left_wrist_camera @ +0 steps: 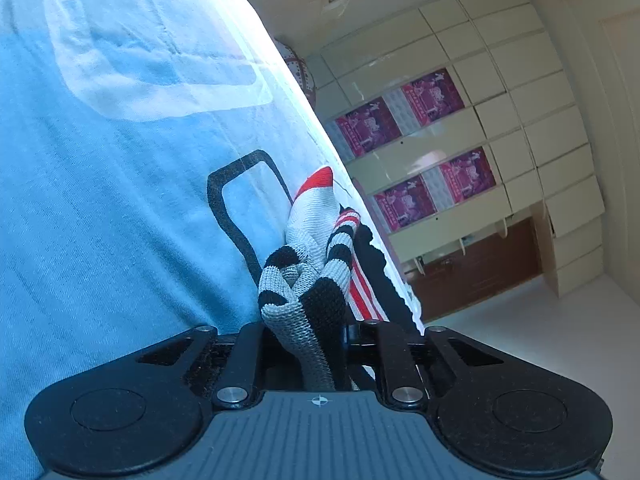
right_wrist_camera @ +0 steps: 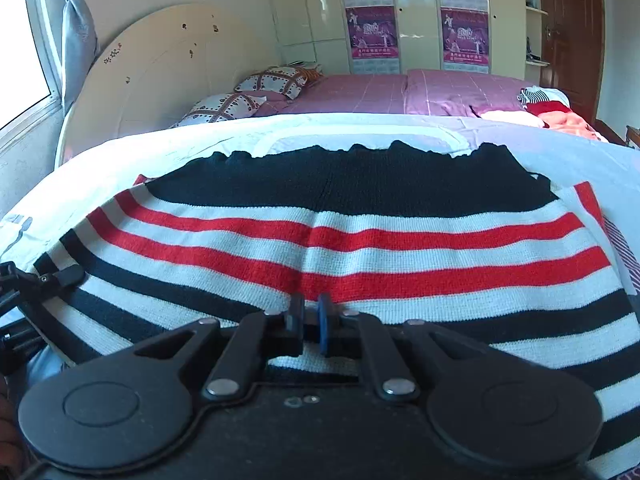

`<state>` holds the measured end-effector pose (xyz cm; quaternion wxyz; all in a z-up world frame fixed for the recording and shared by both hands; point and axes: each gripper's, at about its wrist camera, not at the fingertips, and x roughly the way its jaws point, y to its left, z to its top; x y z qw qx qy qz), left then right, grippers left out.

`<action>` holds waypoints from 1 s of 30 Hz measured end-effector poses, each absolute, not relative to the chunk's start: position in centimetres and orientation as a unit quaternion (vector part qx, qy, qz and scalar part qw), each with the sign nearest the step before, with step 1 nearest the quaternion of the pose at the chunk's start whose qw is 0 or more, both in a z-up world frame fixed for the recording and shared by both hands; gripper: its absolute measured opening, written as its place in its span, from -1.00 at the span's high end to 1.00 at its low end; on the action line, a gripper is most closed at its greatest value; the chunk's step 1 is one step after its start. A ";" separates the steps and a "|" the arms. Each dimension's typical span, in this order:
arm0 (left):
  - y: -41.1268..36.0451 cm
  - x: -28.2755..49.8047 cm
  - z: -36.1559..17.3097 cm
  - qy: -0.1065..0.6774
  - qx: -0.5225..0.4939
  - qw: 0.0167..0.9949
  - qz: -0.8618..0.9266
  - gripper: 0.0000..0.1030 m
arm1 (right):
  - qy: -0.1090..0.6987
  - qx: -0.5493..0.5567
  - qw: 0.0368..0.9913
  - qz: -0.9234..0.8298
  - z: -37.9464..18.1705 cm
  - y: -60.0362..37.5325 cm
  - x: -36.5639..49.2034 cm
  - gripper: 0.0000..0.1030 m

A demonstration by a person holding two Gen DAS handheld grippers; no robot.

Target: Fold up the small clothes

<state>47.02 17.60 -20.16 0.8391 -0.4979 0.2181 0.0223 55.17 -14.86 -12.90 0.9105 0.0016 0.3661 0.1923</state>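
We have barely begun: the striped knit garment (right_wrist_camera: 320,240) lies spread on the pale sheet (right_wrist_camera: 120,148). Left gripper (left_wrist_camera: 304,332) pinches bunched fabric at 9 o'clock; right gripper (right_wrist_camera: 310,320) pinches the near hem.

1 striped knitted garment (right_wrist_camera: 320,248) lies spread on 1 pale blue cloth (right_wrist_camera: 120,160). 2 tongs show: the right tongs (right_wrist_camera: 310,320) and the left tongs (right_wrist_camera: 44,284). Behind are 1 bed (right_wrist_camera: 380,92), 2 patterned pillows (right_wrist_camera: 276,82), 4 purple posters (right_wrist_camera: 372,32), 1 curtain (right_wrist_camera: 78,36) and 1 heap of clothes (right_wrist_camera: 548,110).
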 end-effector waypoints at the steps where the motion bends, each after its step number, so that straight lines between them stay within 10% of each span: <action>1: 17.4 47.0 -19.5 0.221 -0.482 0.847 0.023 0.69 | 0.365 0.001 0.910 0.196 -12.9 -15.0 55.2 0.88; 10: 10.0 50.8 -7.5 0.189 -0.315 0.927 -0.074 0.71 | 0.371 0.048 0.902 0.215 -12.7 -17.0 55.8 0.94; 19: -7.3 57.4 -6.6 0.312 -0.161 0.912 -0.210 0.69 | 0.325 0.232 0.914 0.074 -9.9 -33.8 52.1 0.39; 21: -11.9 58.6 -9.2 0.385 -0.110 0.885 -0.238 0.40 | 0.315 0.267 0.909 0.049 -9.6 -37.1 51.0 -0.34; 24: -13.3 55.8 -7.3 0.340 -0.075 0.902 -0.254 -0.29 | 0.297 0.310 0.902 0.052 -9.1 -40.7 49.5 -0.39; 30: -4.7 50.7 -3.7 0.273 -0.125 0.937 -0.179 -0.34 | 0.301 0.369 0.872 0.115 -9.1 -41.0 49.1 -0.43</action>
